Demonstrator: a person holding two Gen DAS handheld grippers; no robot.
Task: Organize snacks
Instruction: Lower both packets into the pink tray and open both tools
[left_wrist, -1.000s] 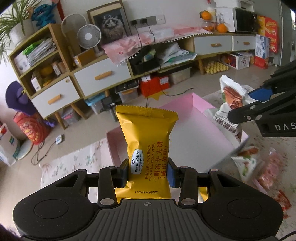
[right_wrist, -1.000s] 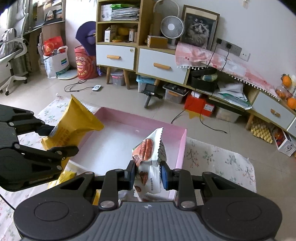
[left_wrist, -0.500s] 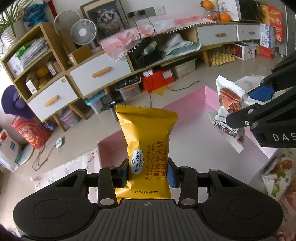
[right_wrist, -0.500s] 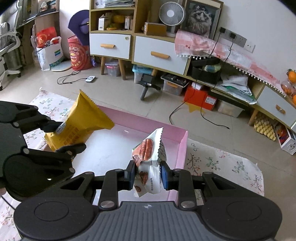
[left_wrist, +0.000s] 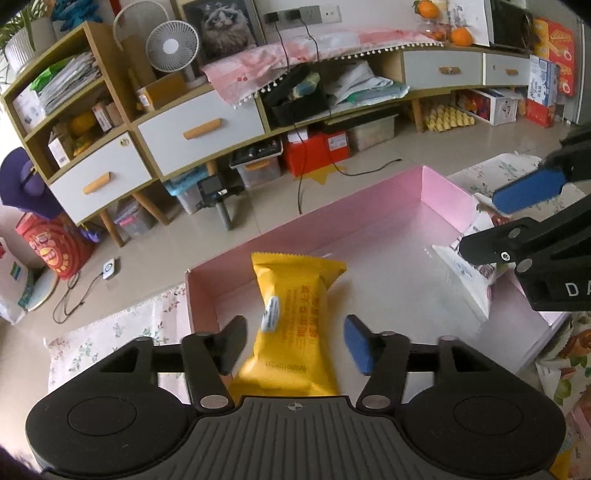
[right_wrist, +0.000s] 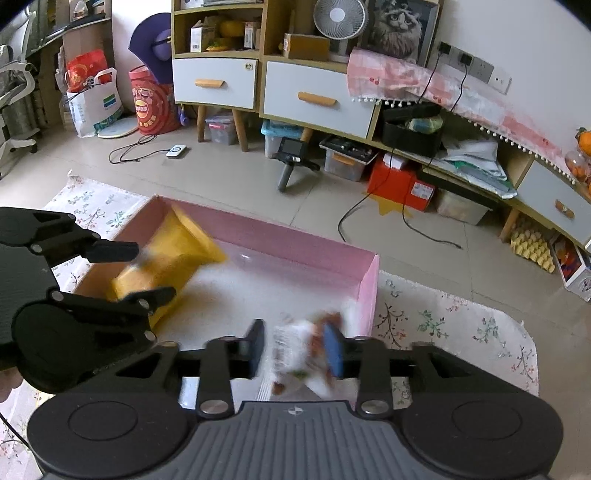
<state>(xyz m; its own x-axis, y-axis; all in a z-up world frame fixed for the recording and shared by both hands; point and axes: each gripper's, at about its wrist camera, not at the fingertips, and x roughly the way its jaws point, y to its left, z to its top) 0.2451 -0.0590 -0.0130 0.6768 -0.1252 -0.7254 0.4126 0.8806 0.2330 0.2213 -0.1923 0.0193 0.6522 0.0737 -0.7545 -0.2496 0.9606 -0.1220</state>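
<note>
A shallow pink box (left_wrist: 436, 184) (right_wrist: 369, 280) lies on a floral cloth. My left gripper (left_wrist: 295, 341) is open over the box's left end. A yellow wafer packet (left_wrist: 295, 314) sits loose between its jaws, touching neither pad, and shows blurred in the right wrist view (right_wrist: 166, 266). My right gripper (right_wrist: 297, 349) is open over the box's right end, also seen from the left wrist view (left_wrist: 506, 221). A white snack packet with red print (right_wrist: 303, 350) (left_wrist: 469, 266) is blurred between its jaws and tilted downward.
The floral cloth (right_wrist: 454, 328) (left_wrist: 110, 336) spreads round the box. More snack packets (left_wrist: 565, 354) lie at the right of the box. Low cabinets with drawers (left_wrist: 199, 125) and storage boxes stand across the floor behind.
Both grippers moved down over the box and opened. The yellow packet and the white packet have come free of the pads and are dropping into the box.
</note>
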